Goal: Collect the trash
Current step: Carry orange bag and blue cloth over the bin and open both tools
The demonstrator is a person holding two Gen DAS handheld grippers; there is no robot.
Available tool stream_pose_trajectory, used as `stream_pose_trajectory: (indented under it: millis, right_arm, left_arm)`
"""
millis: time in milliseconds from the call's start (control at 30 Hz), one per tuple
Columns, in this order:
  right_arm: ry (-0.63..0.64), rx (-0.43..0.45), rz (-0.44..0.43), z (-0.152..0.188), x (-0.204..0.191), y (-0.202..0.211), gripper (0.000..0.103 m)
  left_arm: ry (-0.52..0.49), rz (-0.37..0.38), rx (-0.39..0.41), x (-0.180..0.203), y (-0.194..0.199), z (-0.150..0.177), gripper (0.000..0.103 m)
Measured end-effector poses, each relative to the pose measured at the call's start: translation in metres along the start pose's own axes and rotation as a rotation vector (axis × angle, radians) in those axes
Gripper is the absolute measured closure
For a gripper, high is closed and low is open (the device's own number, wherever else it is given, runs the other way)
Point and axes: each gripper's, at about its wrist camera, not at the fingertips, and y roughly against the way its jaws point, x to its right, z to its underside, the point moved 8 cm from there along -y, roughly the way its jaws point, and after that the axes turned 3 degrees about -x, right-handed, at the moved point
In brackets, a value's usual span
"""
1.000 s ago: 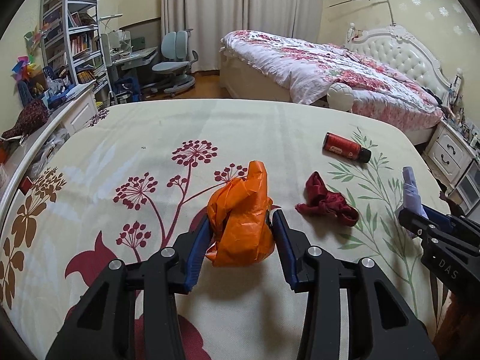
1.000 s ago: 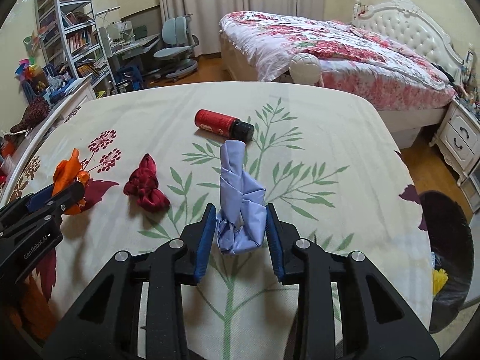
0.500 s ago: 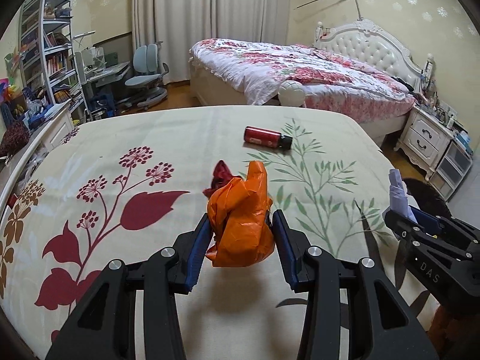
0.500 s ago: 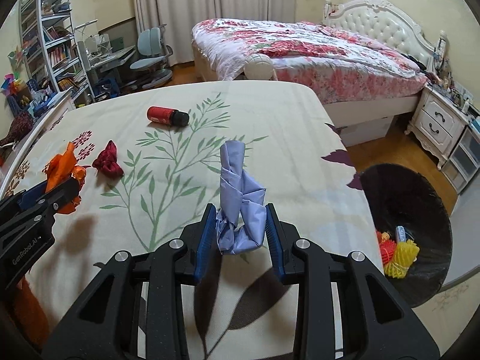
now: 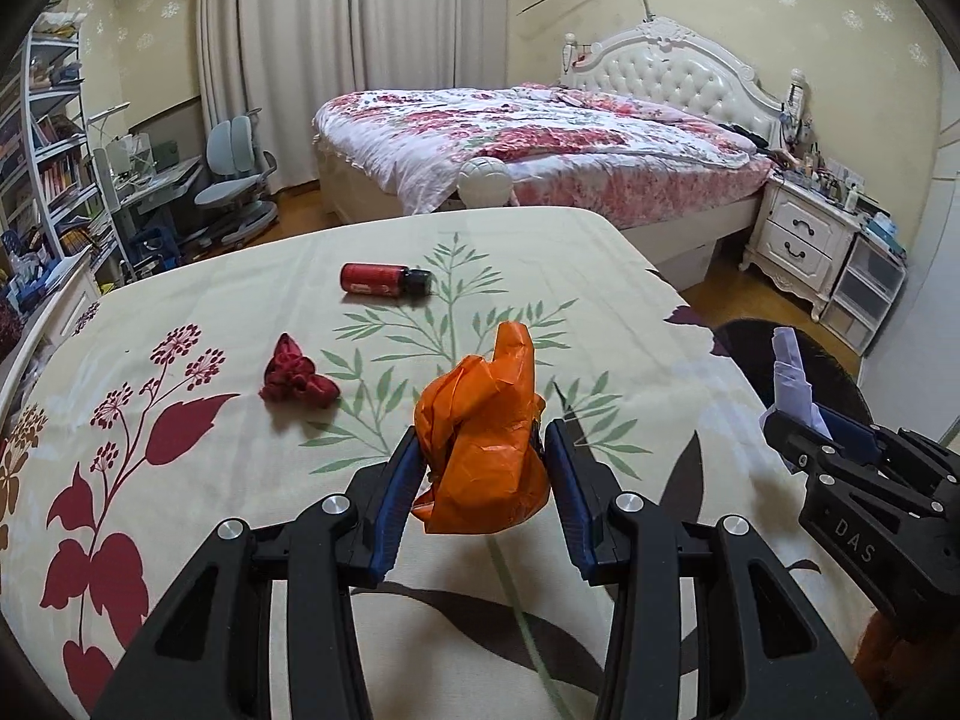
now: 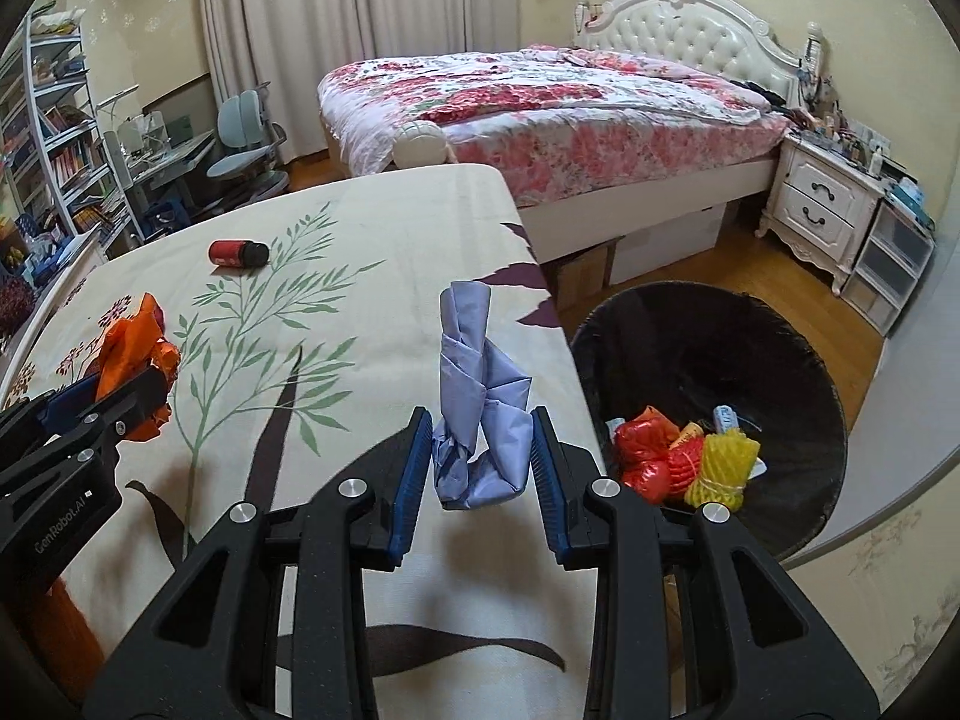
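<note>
Right gripper (image 6: 481, 457) clamped lavender paper wad (image 6: 480, 396), long axis upright, at bedspread edge; black bin (image 6: 708, 324) lay just right of it, nearer this hand. Left gripper (image 5: 480, 468) pinched orange bag (image 5: 483, 438), farther from bin. Second earlier, both hung mid-bedspread, bin barely in sight.

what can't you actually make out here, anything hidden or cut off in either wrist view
- Black bin: its near rim is hidden by the right gripper in the right wrist view; in the left wrist view only a dark sliver shows.
- Bin contents: what lies under the top pieces is covered.
- Red bottle: label too small to read.
- Orange bag: underside hidden by the left gripper.
- Hands: outside both views.
</note>
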Motion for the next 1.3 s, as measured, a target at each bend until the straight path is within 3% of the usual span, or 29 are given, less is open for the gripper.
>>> stream_pose_trajectory:
  millis: [767, 1300]
  right_arm:
    - [-0.17, 0.017, 0.152, 0.01, 0.11, 0.01, 0.071]
    - [-0.245, 0.035, 0.226, -0.004, 0.164, 0.001, 0.071]
  left_arm:
    - [-0.158, 0.14, 0.015, 0.123, -0.018, -0.013, 0.06]
    - [-0.206, 0.164, 0.031, 0.179, -0.048, -0.043, 0.059]
